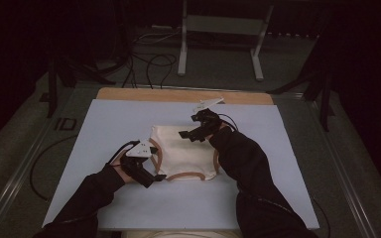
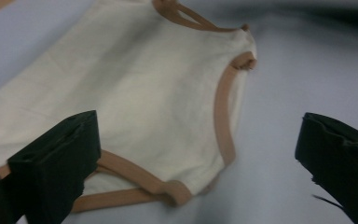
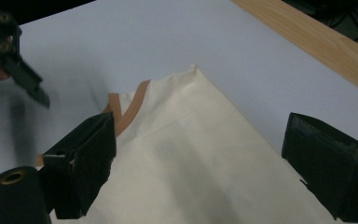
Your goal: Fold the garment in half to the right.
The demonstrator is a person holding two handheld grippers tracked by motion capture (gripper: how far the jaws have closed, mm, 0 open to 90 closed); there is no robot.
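A cream garment (image 1: 183,153) with tan trim lies flat on the pale mat (image 1: 109,129). My left gripper (image 1: 152,178) stands open at the garment's near left corner. In the left gripper view the left gripper (image 2: 198,163) has its jaws wide apart over the trimmed edge of the garment (image 2: 135,93), with nothing clamped. At the garment's far edge my right gripper (image 1: 188,127) is open too. In the right gripper view the right gripper (image 3: 205,163) straddles the cloth (image 3: 200,154) below its pointed corner, and the left gripper (image 3: 9,56) shows blurred farther off.
The mat covers a table with a bare wooden strip (image 1: 183,95) along its far edge, which also shows as the wooden strip (image 3: 317,42). Beyond the table, a white metal frame (image 1: 218,34) and black cables (image 1: 149,64) are on the floor. Metal rails (image 1: 15,178) flank the table.
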